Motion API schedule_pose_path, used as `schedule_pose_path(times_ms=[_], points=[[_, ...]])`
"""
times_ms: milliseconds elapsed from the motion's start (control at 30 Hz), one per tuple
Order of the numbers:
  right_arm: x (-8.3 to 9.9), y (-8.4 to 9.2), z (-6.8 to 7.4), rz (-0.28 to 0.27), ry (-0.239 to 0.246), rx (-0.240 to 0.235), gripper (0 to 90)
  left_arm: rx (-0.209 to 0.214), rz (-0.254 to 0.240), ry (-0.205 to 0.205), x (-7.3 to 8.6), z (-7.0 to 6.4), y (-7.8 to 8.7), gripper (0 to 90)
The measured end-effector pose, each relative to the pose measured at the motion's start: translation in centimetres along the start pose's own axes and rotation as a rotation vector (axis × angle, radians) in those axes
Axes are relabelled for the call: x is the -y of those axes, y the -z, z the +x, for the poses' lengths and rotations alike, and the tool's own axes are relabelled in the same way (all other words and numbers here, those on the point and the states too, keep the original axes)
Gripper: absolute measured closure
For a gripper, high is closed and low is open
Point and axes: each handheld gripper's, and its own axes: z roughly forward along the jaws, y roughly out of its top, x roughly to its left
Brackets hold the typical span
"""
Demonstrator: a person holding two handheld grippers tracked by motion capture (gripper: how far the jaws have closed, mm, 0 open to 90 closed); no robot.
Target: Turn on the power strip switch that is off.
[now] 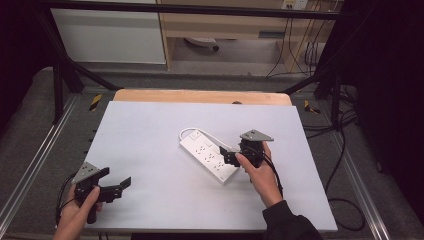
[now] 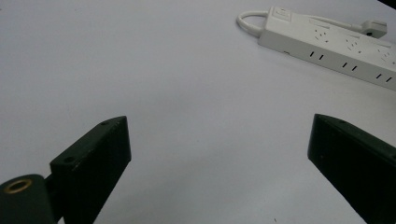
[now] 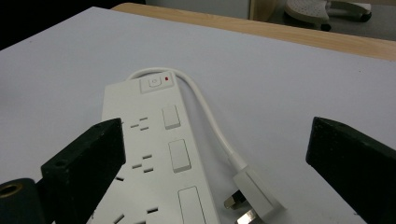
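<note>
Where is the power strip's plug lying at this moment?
In the right gripper view the plug lies on the white table just right of the power strip, prongs toward the camera, between the right claw's open jaws.

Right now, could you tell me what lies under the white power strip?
The power strip lies flat on the white table surface; its plug rests beside it. Whatever is beneath its body is covered.

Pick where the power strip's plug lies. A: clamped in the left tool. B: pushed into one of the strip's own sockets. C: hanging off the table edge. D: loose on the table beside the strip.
D: the plug lies on the white table beside the power strip, its prongs bare, between the open jaws of the right tool and not gripped.
</note>
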Motion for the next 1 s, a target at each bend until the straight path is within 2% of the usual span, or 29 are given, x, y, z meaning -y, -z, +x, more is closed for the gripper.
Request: schedule_pose_path(times_ms=[467, 900, 1000], points=[[-0.4, 0.9, -0.4, -0.016, 0.017, 0.022, 4.1, 0.002, -0.005, -0.004, 0.0, 0.0, 0.0, 6.0], [-1.0, 3.5, -2.1, -0.054, 0.004, 0.056, 3.4, 0.006, -0.01, -0.002, 0.0, -0.1, 0.1, 6.0], [-1.1, 3.9, -2.4, -0.043, 0.012, 0.037, 2.4, 0.006, -0.011, -0.003, 0.0, -0.1, 0.1, 6.0]])
